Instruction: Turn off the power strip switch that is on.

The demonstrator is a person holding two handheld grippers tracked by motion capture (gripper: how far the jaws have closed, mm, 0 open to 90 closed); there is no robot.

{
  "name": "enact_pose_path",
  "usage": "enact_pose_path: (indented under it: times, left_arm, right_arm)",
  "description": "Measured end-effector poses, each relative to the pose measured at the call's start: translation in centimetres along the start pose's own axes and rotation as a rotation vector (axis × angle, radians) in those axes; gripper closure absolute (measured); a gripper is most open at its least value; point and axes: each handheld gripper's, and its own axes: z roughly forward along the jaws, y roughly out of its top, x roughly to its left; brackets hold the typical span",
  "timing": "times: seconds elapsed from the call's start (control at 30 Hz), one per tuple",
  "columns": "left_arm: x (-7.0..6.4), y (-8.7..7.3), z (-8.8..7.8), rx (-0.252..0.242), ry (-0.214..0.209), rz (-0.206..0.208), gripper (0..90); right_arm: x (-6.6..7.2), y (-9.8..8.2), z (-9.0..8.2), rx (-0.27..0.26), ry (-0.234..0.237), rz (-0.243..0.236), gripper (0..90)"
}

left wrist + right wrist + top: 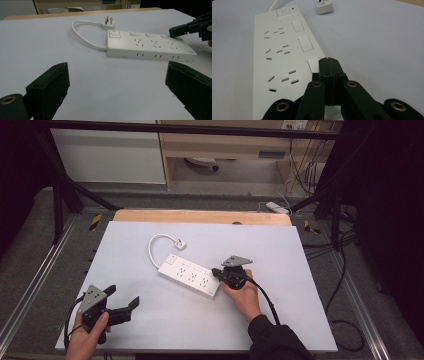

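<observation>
White power strip (191, 275) lies aslant near the middle of the white table top (280, 320), three socket groups in a row, each with its own rocker switch. A main switch with a small red dot sits at the cord end; no lettering on it can be read. Short white cord (154, 249) loops from that end to the plug (180, 244), which lies on the sheet just beyond the strip, prongs up in the left gripper view. Right gripper (216, 272): jaws clenched together, nothing between them, tips resting on the rocker switch (313, 65) at the strip's near end, the one farthest from the cord. Whether they press it down cannot be told. Left gripper (124, 300): jaws spread wide, released, empty, held low over the near left part of the table, well apart from the strip and pointed toward it. Between it and the strip only bare sheet. Open room on all sides of the strip; widest to the right and the near side. A strip of bare wood (200, 216) shows at the far edge of the table top. Beyond the table: metal frame bars (60, 195), floor cables (345, 285) at right, a wooden shelf unit (225, 145).
</observation>
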Motion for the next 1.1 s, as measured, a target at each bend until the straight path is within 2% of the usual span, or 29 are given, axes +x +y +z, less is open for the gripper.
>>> enact_pose_path:
  times: [0.43,1.1]
  left_arm:
    - [0.02,0.0,-0.01,-0.001,-0.001,0.001,5.5]
    - [0.04,0.0,-0.02,0.0,-0.001,0.003,5.5]
  right_arm:
    - [-0.03,0.08,0.03,0.004,-0.008,0.004,90.0]
    - [0.16,0.46,-0.04,-0.02,-0.004,0.007,90.0]
